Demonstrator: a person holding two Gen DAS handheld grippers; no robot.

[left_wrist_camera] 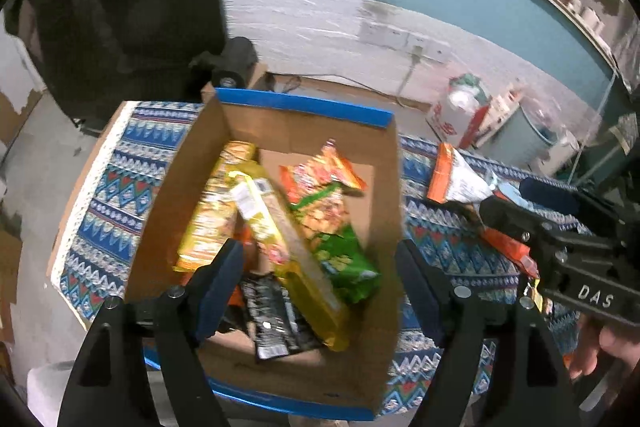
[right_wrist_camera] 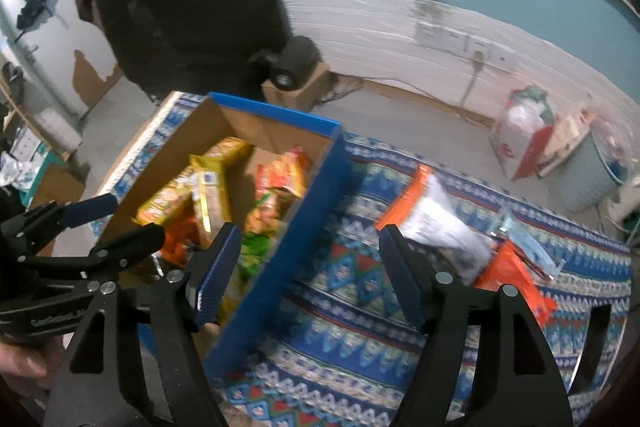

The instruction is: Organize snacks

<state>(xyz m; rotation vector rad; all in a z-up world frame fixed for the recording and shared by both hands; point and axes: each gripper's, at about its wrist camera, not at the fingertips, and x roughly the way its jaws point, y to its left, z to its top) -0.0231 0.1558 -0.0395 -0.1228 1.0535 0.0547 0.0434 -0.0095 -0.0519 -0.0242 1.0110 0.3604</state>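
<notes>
Teal wall above a pale skirting is backing a bench [right_wrist_camera: 360,327] draped in a blue patterned woven cloth.

Item: open brown cardboard box with blue-taped rim [left_wrist_camera: 304,105], sitting toward the bench's left edge. It is holding yellow, orange, green and black foil snack packets [left_wrist_camera: 280,227], piled loosely.

Item: orange-and-white plastic snack packet [right_wrist_camera: 432,215], lying on the cloth to the right of the box, well apart from it, with a second orange packet [right_wrist_camera: 516,279] just beside it.

Left claw [left_wrist_camera: 320,283]: hovering over the box, spread, pinching nothing. Right claw [right_wrist_camera: 308,267]: spread and empty, straddling the box's right wall.

Step, as judged: a deposit is finishing and the loose packets are coming next. The right claw is needing to travel right, drop over the orange-and-white packet and pinch it.

Writing: "DAS" is reading on the right claw's body [left_wrist_camera: 592,295]; packet print is blurring beyond reading.
</notes>
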